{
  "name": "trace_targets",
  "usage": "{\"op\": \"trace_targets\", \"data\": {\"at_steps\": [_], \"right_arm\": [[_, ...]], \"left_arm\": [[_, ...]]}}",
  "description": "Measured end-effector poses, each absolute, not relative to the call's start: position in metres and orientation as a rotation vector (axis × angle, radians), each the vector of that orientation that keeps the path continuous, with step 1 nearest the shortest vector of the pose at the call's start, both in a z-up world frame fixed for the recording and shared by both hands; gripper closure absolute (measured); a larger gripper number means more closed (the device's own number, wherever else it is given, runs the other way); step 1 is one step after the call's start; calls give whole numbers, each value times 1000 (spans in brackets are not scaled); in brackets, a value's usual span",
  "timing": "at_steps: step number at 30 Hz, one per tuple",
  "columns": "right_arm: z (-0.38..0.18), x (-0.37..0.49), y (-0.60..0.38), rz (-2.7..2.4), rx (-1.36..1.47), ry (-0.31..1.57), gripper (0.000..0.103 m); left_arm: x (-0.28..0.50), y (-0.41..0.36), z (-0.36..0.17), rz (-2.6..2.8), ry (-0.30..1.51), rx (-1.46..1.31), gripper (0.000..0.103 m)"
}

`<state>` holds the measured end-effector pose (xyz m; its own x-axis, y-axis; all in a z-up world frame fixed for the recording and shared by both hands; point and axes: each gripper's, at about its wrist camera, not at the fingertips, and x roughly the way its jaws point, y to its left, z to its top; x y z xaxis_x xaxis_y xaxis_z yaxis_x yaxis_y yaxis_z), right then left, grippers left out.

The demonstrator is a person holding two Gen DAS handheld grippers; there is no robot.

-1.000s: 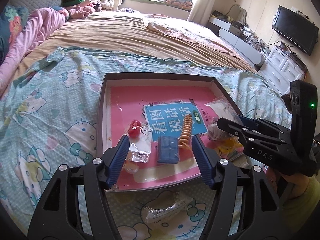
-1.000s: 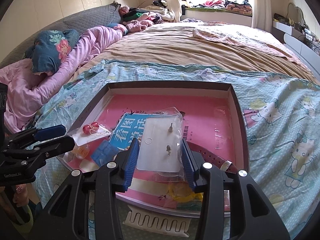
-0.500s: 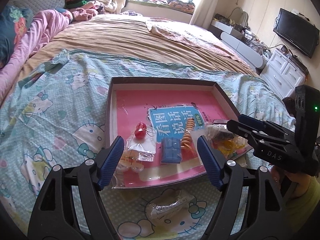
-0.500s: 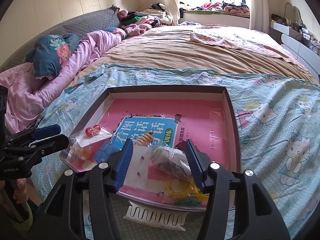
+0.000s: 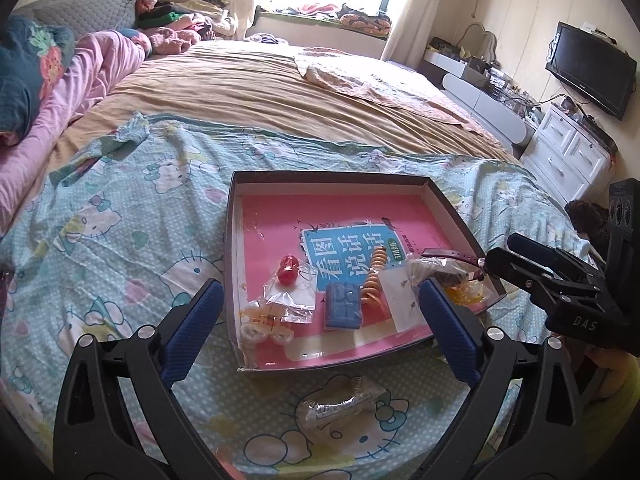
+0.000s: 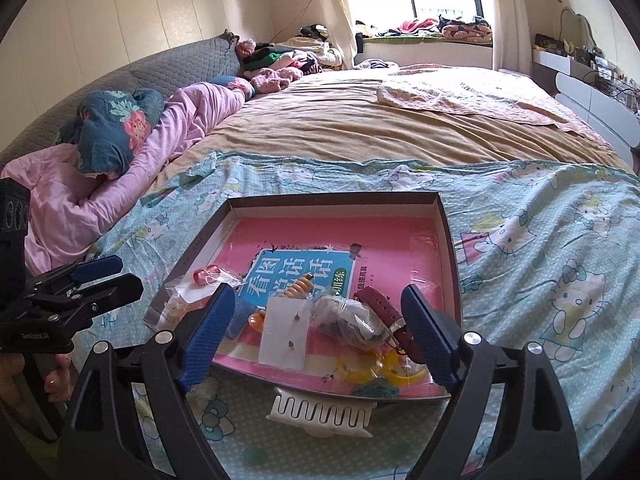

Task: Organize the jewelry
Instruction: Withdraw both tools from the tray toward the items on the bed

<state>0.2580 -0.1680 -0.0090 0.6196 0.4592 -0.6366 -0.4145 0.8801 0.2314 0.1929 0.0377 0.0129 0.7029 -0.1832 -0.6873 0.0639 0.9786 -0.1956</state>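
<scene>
A shallow dark box (image 5: 336,178) (image 6: 450,240) with a pink book inside lies on the Hello Kitty sheet. In it are a bag with red beads (image 5: 287,276), a blue case (image 5: 343,306), an orange spiral tie (image 5: 373,280), a white earring card (image 6: 285,334) (image 5: 402,304), a dark bagged item (image 6: 346,320), a maroon watch strap (image 6: 380,306) and yellow rings (image 6: 358,368). My left gripper (image 5: 318,334) is open and empty at the box's near edge. My right gripper (image 6: 318,334) is open and empty above the card and bag.
A clear packet (image 5: 344,402) lies on the sheet in front of the box. A white comb-like clip (image 6: 320,414) lies by the box's near edge. Pink bedding and pillows (image 6: 120,152) lie at the left. A dresser and TV (image 5: 588,64) stand at the right.
My right gripper opened and let go of the earring card, which now lies in the box. Both grippers pulled back from the box and opened wider.
</scene>
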Motion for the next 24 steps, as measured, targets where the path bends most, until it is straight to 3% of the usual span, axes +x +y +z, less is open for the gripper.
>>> {"op": "trace_targets", "data": {"at_steps": [24], "right_arm": [[26,208,-185,530,69,673,13]], "left_arm": [[156,28,40,-147,712,-121,10]]}}
